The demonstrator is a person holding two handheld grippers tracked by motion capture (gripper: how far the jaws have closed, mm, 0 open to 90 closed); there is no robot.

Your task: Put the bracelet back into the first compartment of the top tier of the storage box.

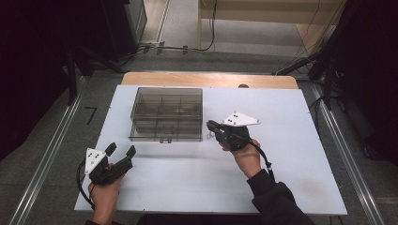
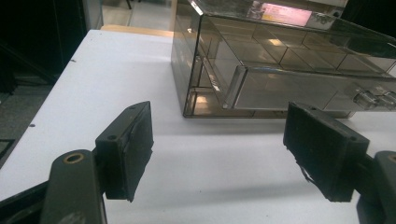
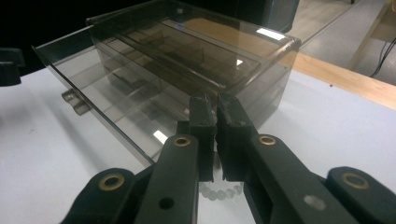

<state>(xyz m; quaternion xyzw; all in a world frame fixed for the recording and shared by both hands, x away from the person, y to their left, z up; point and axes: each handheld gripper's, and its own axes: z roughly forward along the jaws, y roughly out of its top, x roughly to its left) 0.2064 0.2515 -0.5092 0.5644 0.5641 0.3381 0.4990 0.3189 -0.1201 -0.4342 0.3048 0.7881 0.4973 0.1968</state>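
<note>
My left tongs (image 1: 121,151) gape wide over the bench's (image 1: 291,154) near left corner, empty. My right tongs (image 1: 210,125) are pinched narrow just beside the smoky plastic box's (image 1: 166,114) right front corner, toward the bench's far edge.

A: What do the tools look like?
B: Each black two-jaw gripper, left (image 1: 121,151) and right (image 1: 210,125), carries a grey three-cornered plate on top and trails a black cable behind it.
A: Any hardware?
B: Brass-ringed pivot holes behind the flat rectangular pads (image 2: 133,140). The right arm wears a dark sleeve (image 1: 277,201).
</note>
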